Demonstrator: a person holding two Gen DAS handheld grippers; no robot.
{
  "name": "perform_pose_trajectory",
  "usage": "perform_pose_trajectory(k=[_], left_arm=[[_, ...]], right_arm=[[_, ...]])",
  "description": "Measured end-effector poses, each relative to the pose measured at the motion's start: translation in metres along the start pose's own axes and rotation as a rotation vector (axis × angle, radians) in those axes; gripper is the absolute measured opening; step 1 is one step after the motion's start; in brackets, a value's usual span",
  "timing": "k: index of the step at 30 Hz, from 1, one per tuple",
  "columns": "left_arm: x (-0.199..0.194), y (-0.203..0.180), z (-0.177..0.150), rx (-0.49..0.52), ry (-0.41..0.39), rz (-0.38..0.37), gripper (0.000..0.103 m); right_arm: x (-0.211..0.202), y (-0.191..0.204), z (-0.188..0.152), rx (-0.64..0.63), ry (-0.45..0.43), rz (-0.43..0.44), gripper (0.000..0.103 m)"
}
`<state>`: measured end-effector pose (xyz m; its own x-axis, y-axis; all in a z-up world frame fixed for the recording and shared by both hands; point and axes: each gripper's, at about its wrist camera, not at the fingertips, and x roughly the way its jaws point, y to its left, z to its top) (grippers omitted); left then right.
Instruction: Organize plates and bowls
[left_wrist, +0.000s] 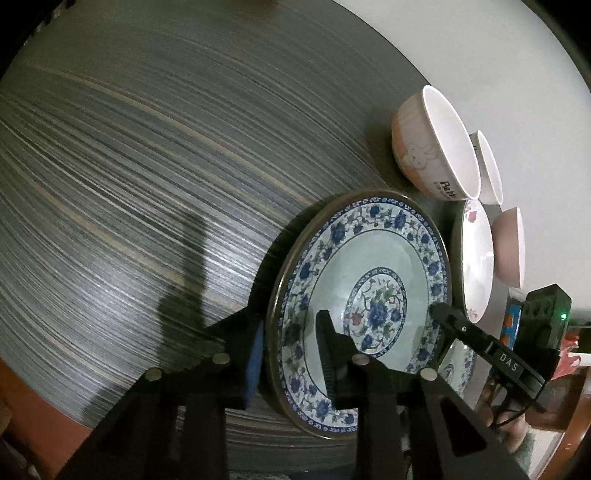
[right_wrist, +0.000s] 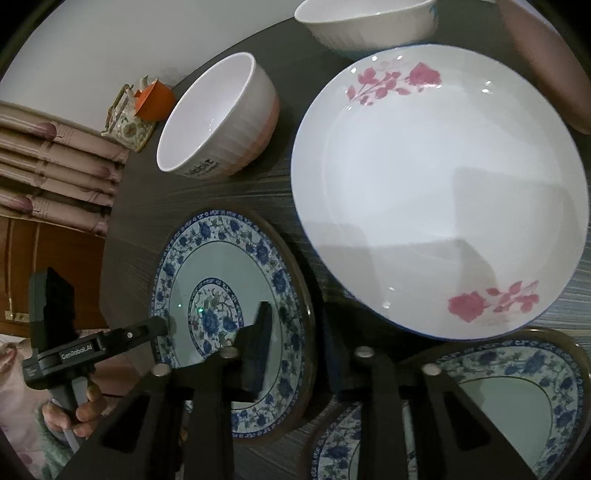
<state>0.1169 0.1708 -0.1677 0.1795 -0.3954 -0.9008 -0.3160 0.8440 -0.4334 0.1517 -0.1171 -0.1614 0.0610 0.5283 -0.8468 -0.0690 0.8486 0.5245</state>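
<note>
I am steering two hand-held grippers over a dark, streaked wood-grain table (left_wrist: 147, 184). Both are clamped on the same round blue-and-white floral porcelain plate (left_wrist: 369, 266), which stands nearly on edge, its rim by the table.

My left gripper (left_wrist: 291, 354) pinches the plate's rim, one blue-padded finger behind it and one black finger on the painted face. My right gripper (right_wrist: 299, 343) grips the opposite rim of the plate (right_wrist: 221, 280) in the same way. Neither set of jaws is slack.

I judge the plate stiff, fairly heavy for its thinness, glazed and slippery, and breakable if it drops. The raised rim is the sensible place to hold, with the pads well over the edge.

Just beside it in the right view lies a large white plate with pink rose prints (right_wrist: 439, 184), and a second blue-and-white plate (right_wrist: 517, 398) lies at lower right, partly hidden. A ribbed pink-and-white bowl (right_wrist: 221, 118) sits behind, with a white ribbed bowl (right_wrist: 365, 22) farther back.

Readable writing: the bowl shows "Rabb" in the left view, cut off by its edge. The other gripper's body reads "GenRobot.AI" in the right view and "DAS" in the left view. Beyond the table edge, a small floral container holding something orange (right_wrist: 140, 110) stands against the wall.
</note>
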Motion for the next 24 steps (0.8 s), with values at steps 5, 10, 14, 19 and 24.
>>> perform_pose_trajectory(k=[5, 10, 14, 19, 24], left_arm=[[-0.007, -0.002, 0.001, 0.028, -0.033, 0.022, 0.021], [-0.018, -0.001, 0.003, 0.042, -0.066, 0.045, 0.021], [-0.027, 0.006, 0.004, 0.035, -0.083, 0.052, 0.021], [-0.035, 0.016, 0.006, 0.026, -0.102, 0.068, 0.021], [-0.041, 0.028, 0.008, 0.005, -0.124, 0.087, 0.021]], right_arm=[[-0.004, 0.002, -0.005, 0.005, -0.015, -0.009, 0.015], [-0.01, 0.017, -0.012, -0.024, -0.036, -0.03, 0.014], [-0.014, 0.029, -0.019, -0.046, -0.055, -0.034, 0.014], [-0.013, 0.041, -0.025, -0.054, -0.059, -0.023, 0.014], [-0.005, 0.052, -0.036, -0.045, -0.067, -0.015, 0.014]])
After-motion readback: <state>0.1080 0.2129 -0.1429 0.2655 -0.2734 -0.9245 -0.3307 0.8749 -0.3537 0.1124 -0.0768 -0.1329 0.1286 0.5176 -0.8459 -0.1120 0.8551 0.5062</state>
